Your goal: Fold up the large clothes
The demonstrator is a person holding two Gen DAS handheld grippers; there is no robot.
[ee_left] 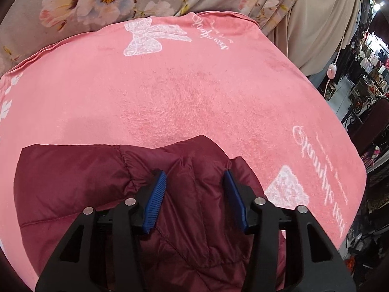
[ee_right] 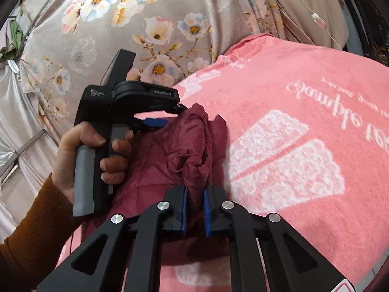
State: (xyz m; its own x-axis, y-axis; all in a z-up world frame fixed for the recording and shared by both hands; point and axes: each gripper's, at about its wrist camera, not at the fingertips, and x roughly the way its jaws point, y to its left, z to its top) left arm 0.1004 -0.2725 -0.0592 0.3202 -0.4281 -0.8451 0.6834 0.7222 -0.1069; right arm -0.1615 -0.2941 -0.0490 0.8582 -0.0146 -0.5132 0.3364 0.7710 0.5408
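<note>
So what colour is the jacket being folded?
Dark maroon, quilted jacket; clearest in the left wrist view, against the pink blanket.

Soft, even indoor light, faint shadows, strong fisheye bending and dark vignetted corners.

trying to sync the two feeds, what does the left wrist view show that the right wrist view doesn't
Only the left wrist view shows the left gripper from behind, open over the maroon jacket, a white bow print at the blanket's far end, and shop racks at the right edge.

Only the right wrist view shows the right gripper shut on a bunched jacket fold, and the person's hand holding the left gripper's handle.

Both show the jacket, the pink blanket and the floral cloth.
</note>
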